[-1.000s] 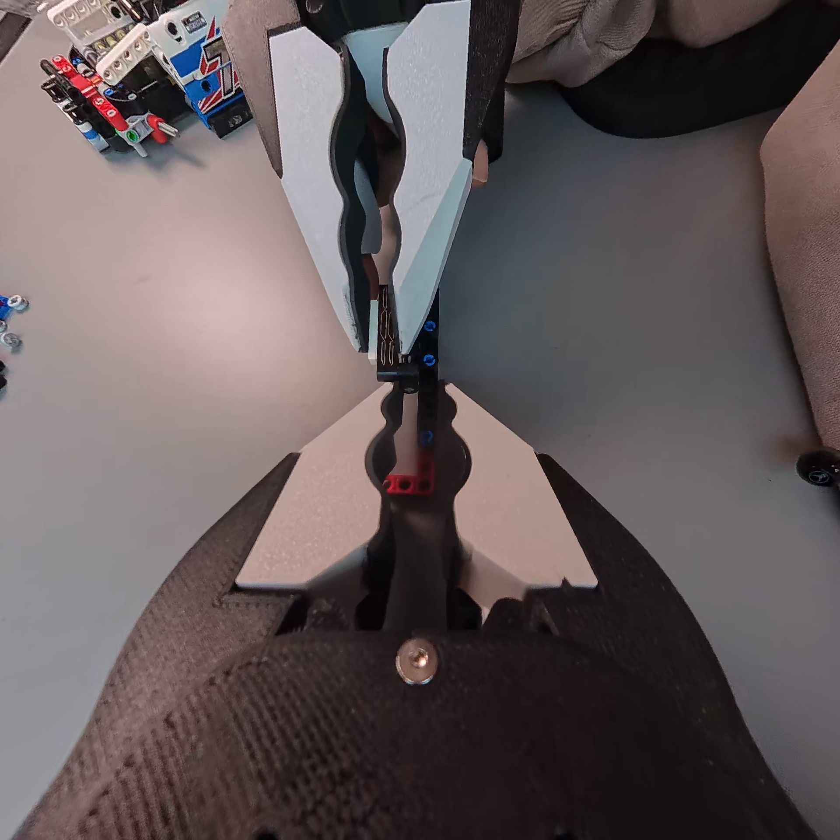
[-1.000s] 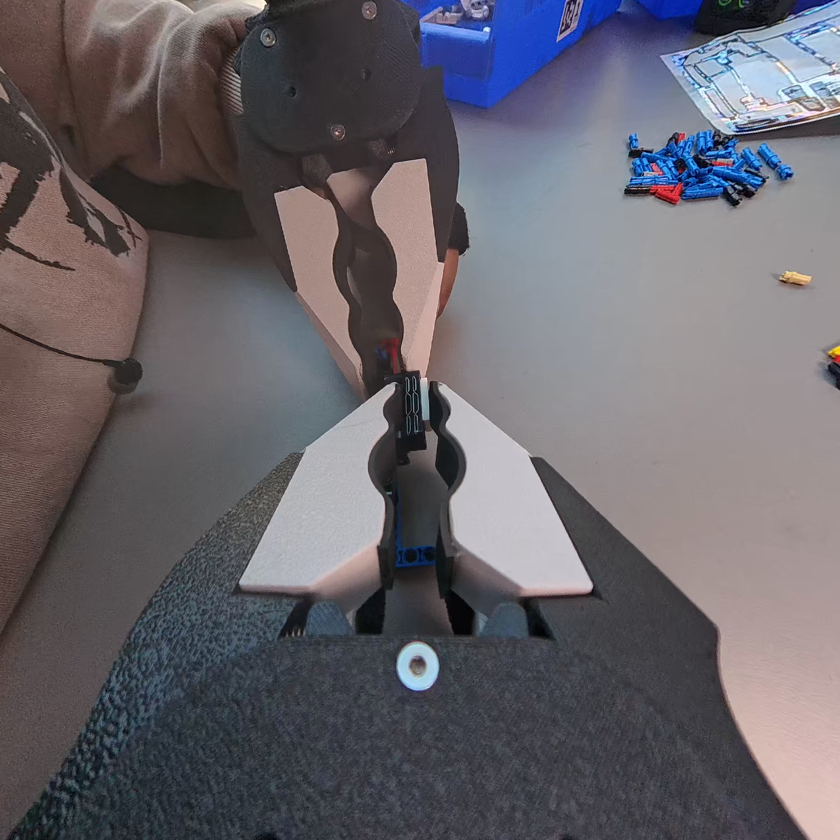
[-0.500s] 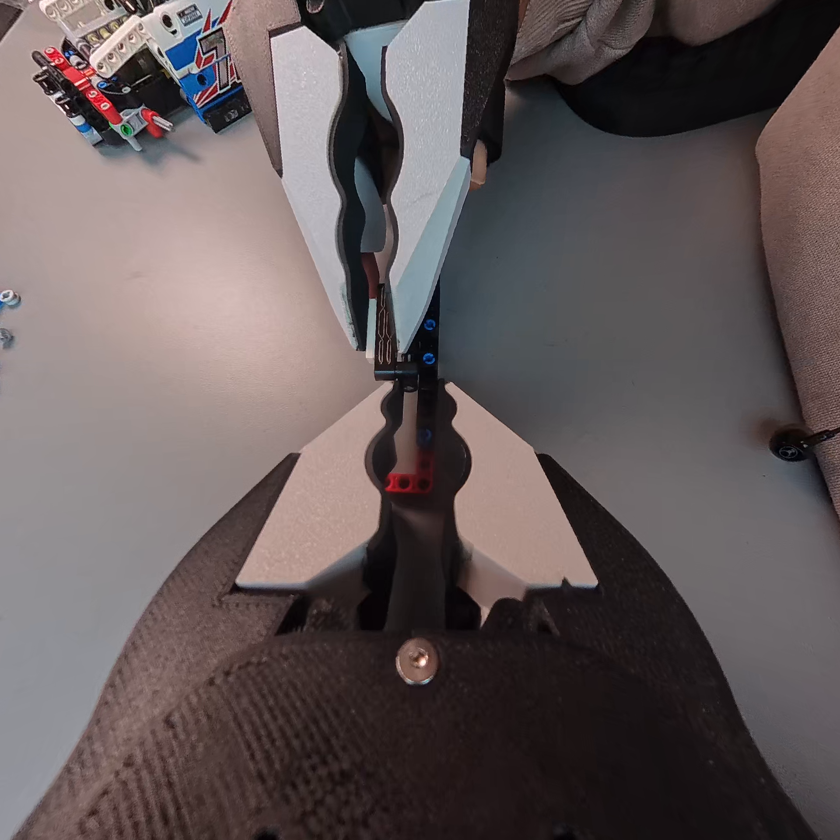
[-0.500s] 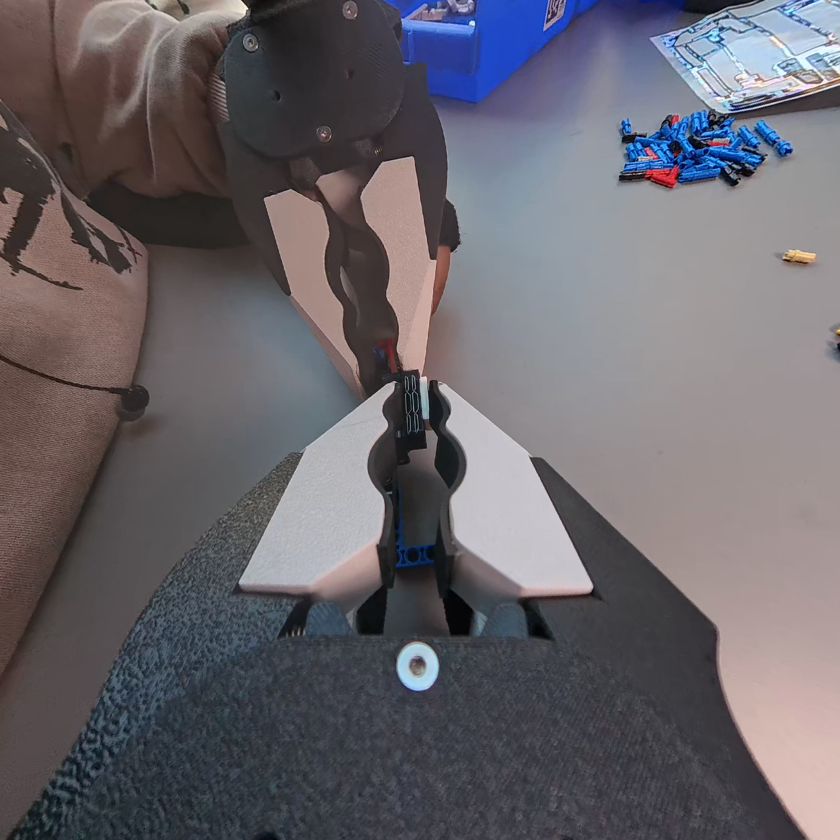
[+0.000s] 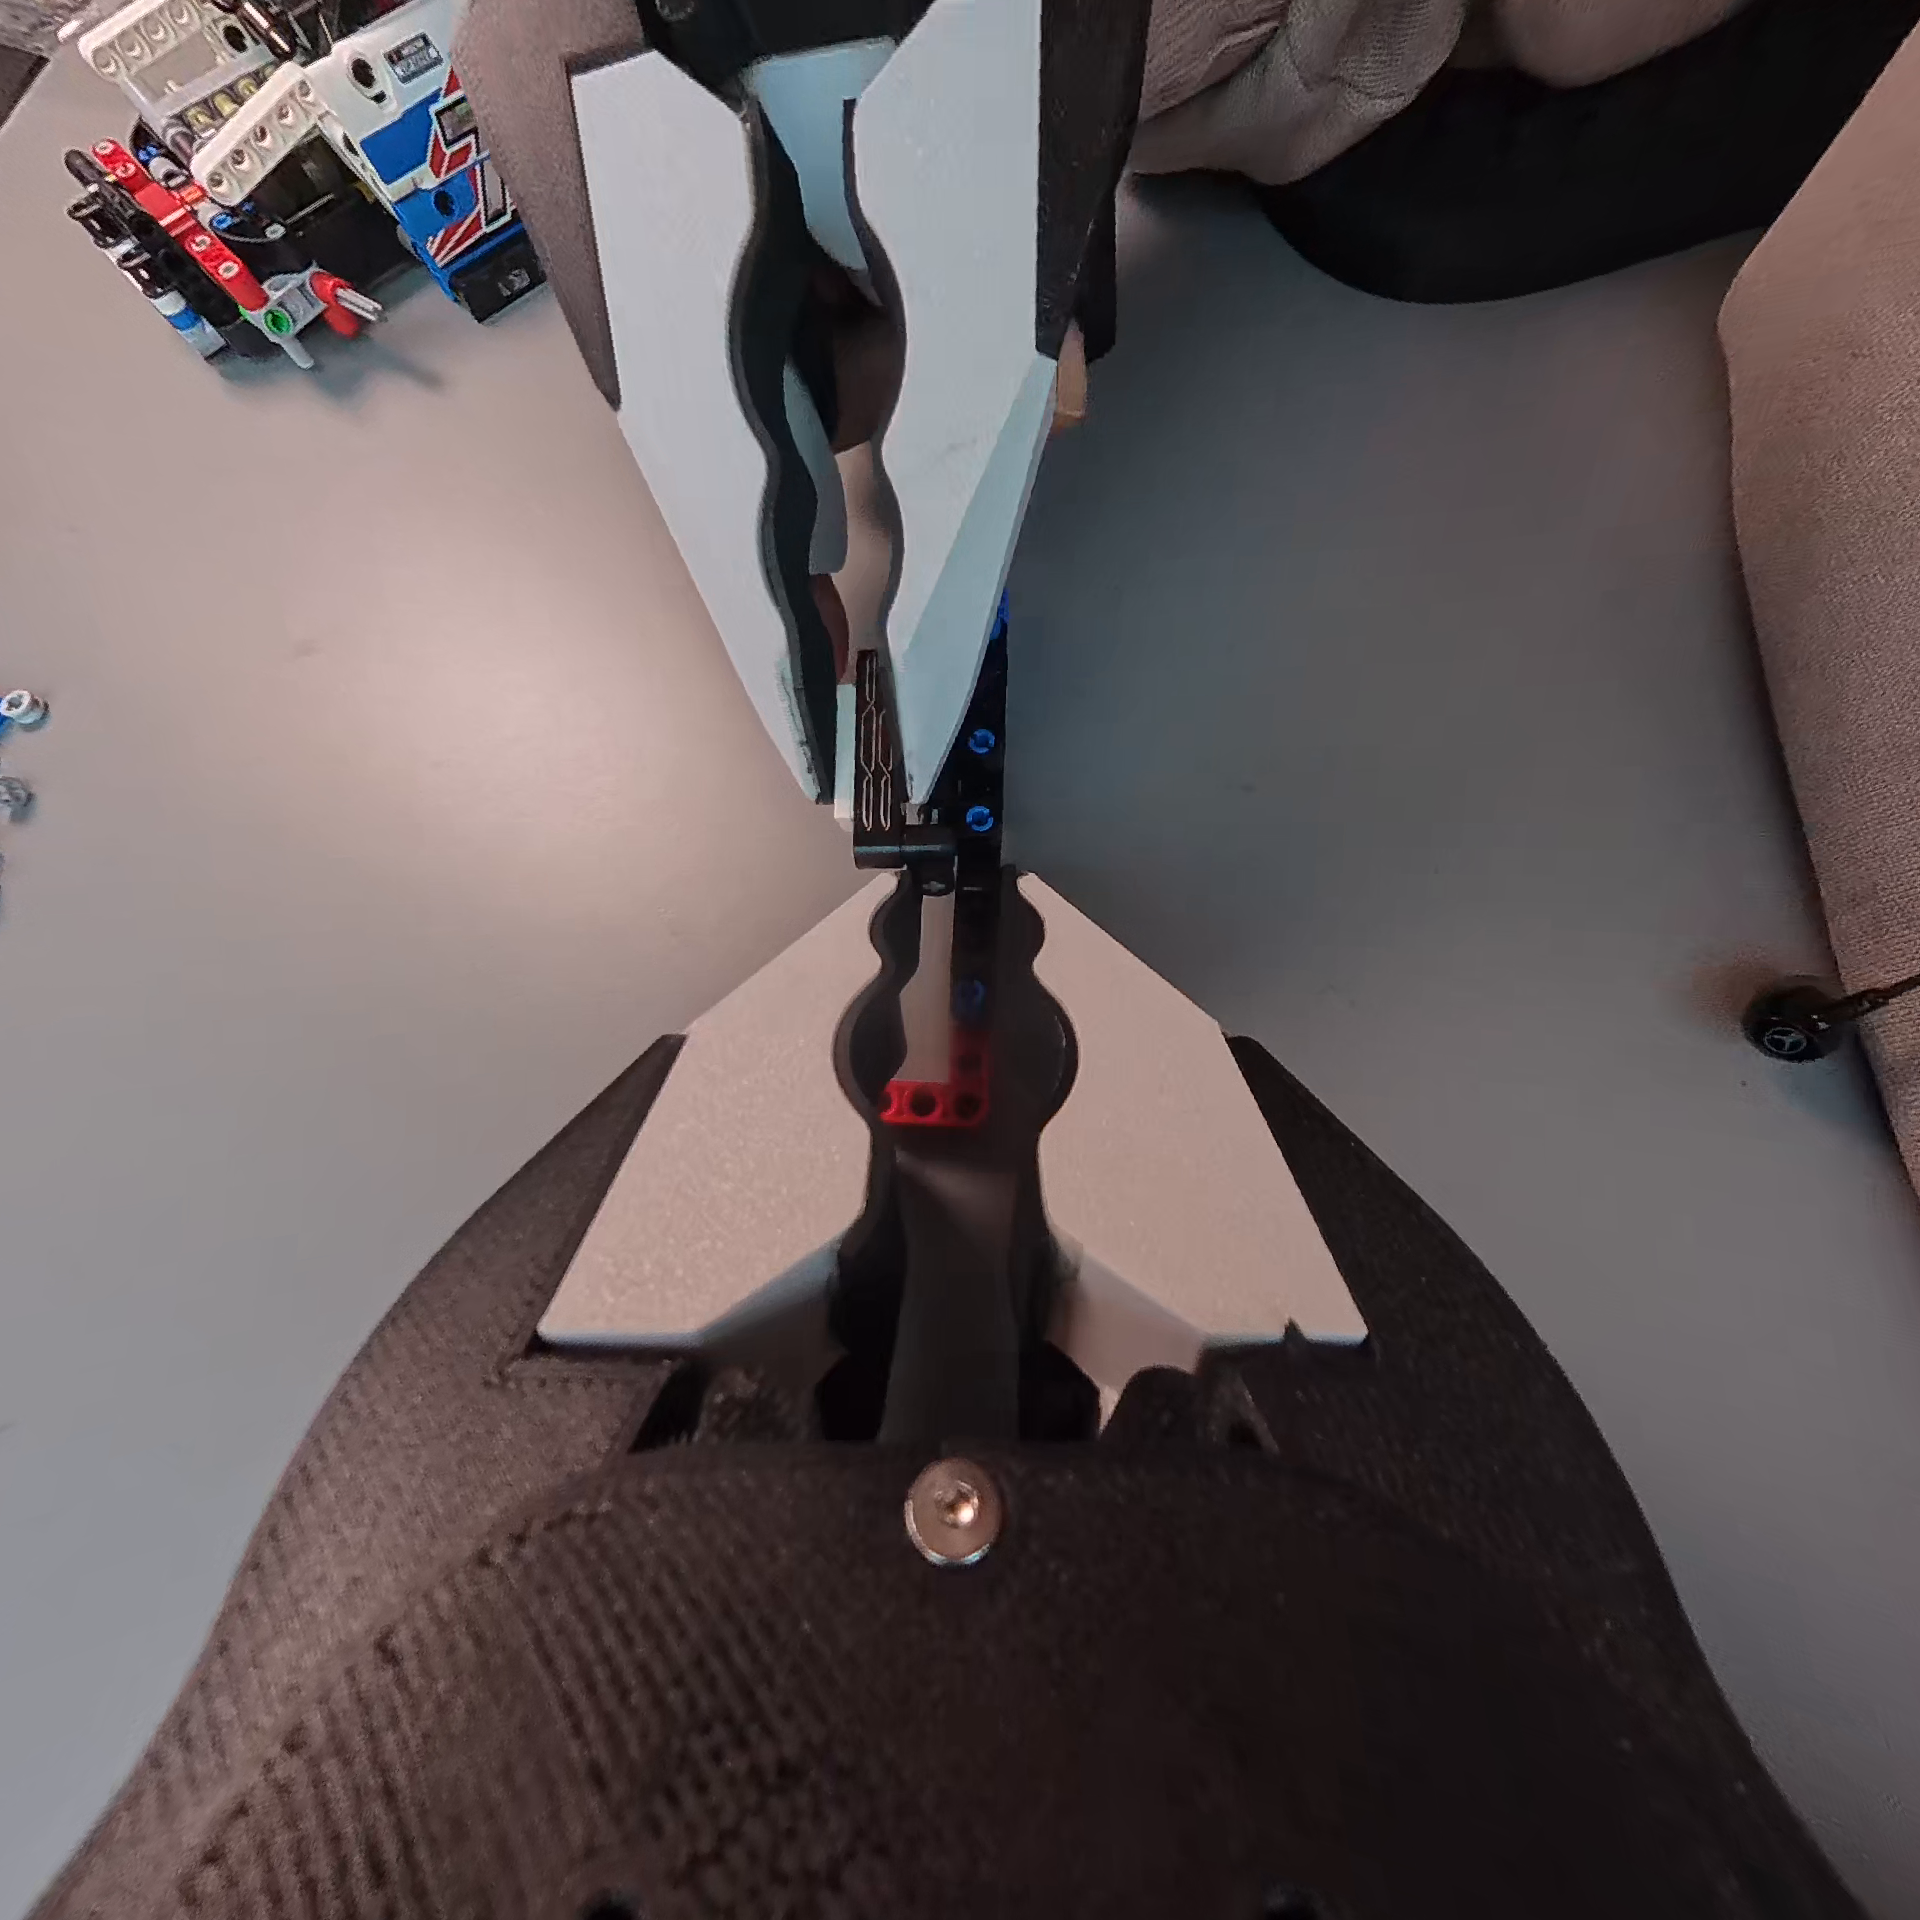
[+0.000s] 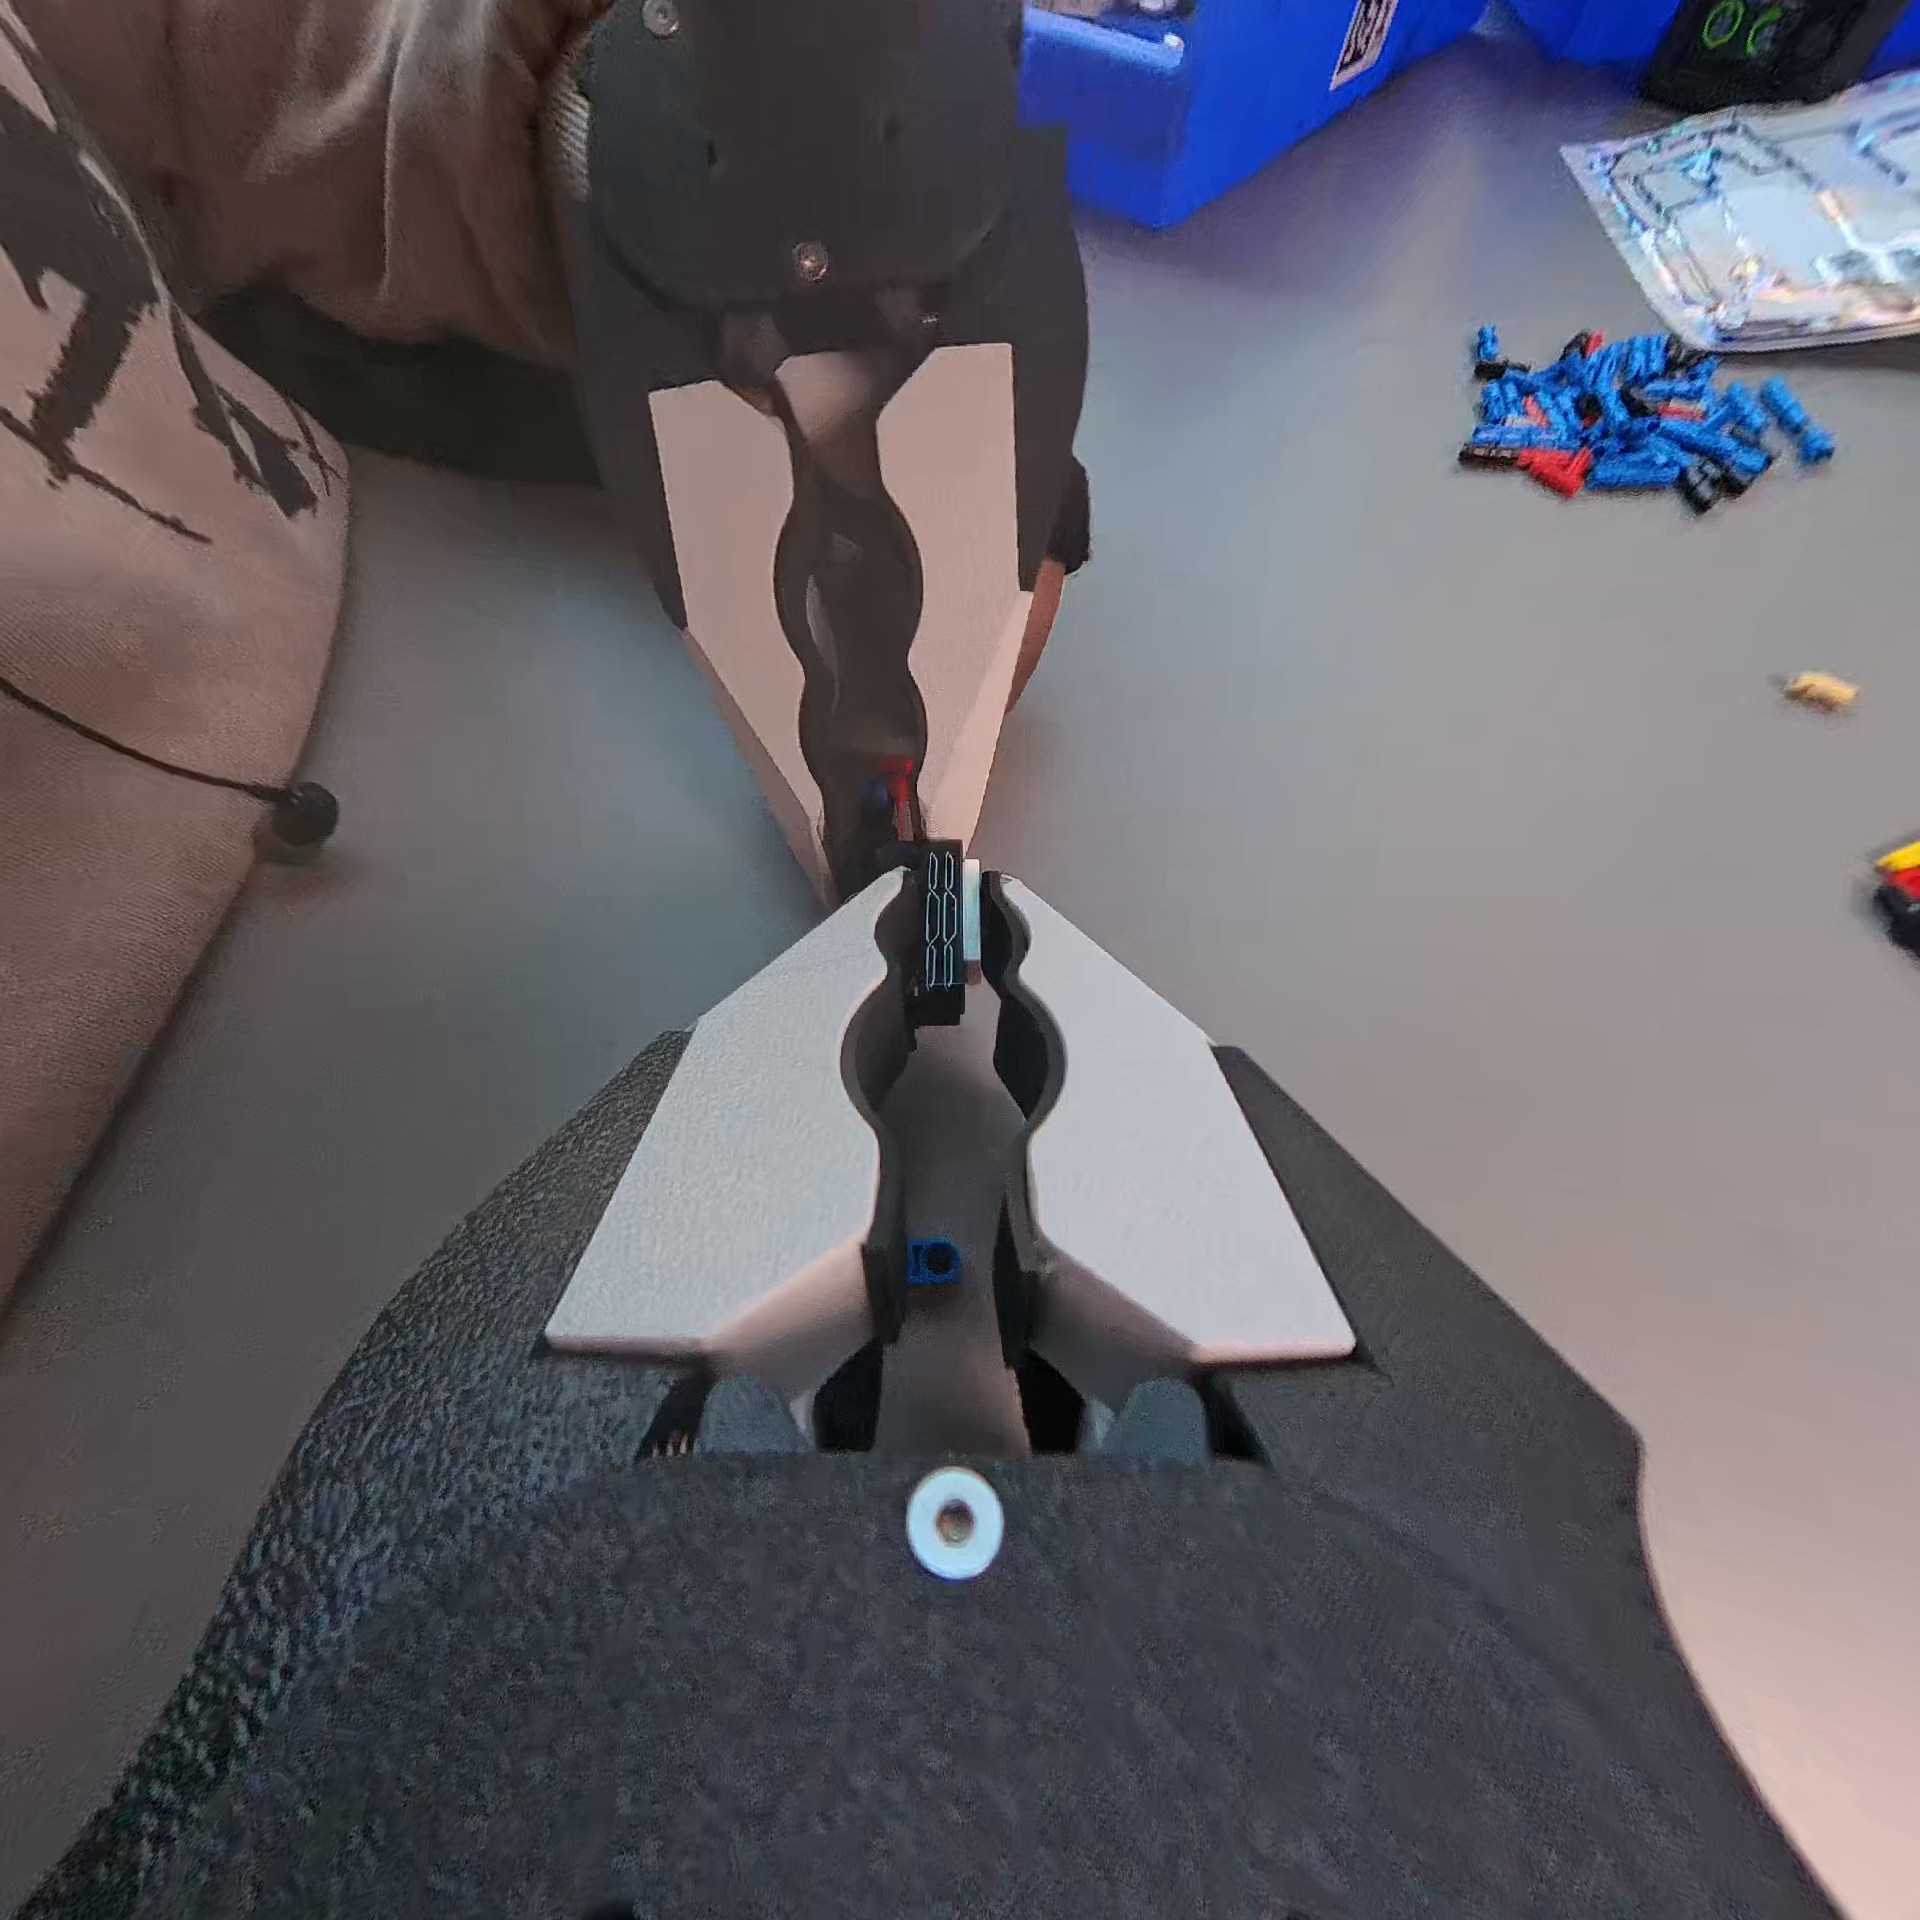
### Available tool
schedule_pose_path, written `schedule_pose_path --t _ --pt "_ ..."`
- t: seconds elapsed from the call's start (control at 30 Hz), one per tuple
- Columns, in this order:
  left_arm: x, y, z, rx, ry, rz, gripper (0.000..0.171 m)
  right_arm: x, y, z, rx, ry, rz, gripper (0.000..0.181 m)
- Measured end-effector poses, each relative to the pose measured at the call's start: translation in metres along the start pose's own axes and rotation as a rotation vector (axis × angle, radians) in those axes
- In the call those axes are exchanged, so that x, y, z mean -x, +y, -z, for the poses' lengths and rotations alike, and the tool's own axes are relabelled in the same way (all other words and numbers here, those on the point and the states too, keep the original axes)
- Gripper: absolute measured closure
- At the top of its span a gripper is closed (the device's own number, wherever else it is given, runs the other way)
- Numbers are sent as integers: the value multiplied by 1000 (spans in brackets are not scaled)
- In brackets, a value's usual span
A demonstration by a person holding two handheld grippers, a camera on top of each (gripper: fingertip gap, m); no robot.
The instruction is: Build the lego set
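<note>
In the left wrist view my left gripper (image 5: 956,883) is shut on a long black beam (image 5: 977,925) with blue pins and a red corner piece (image 5: 935,1103) at its near end. My right gripper (image 5: 883,800) comes in from above, tip to tip with the left one. It is shut on a flat black patterned piece (image 5: 876,748) with a white piece beside it. A short black connector (image 5: 909,844) links that piece to the beam. In the right wrist view my right gripper (image 6: 940,883) holds the patterned piece (image 6: 940,935), and a blue part (image 6: 930,1262) shows deep between its fingers. The left gripper (image 6: 883,831) is opposite.
A partly built white, blue and red model (image 5: 312,177) stands at the far left of the grey table. A pile of blue pins (image 6: 1642,426), an instruction sheet (image 6: 1766,229), a blue bin (image 6: 1195,114) and a tan piece (image 6: 1818,688) lie to the right. A person's beige sleeves flank both grippers. Less than 4 cm separates the two grippers' tips.
Both grippers stay shut and tip to tip. The right wrist view has shifted a little and is blurred. The blue part between the right fingers now shows narrower.
</note>
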State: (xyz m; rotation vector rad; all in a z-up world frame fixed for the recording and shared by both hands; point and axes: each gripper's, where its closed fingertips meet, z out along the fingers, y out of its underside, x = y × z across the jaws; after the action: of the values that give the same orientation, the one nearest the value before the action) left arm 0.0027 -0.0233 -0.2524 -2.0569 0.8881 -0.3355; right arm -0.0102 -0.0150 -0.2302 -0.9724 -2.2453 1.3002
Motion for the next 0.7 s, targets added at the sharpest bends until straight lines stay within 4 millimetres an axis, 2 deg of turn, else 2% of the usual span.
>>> schedule_pose_path --t 0.1,0.3,0.53,0.7 --pt "-1 0 0 1 -2 -1 157 0 0 0 15 -39 -95 172" --pt "-2 0 0 0 -17 -19 158 4 -4 0 88 -26 47 172" --pt "-6 -1 -1 0 0 -16 157 5 2 1 32 -86 -50 171" --pt "-2 0 0 4 -40 -15 157 2 -2 -1 31 -27 -50 172"
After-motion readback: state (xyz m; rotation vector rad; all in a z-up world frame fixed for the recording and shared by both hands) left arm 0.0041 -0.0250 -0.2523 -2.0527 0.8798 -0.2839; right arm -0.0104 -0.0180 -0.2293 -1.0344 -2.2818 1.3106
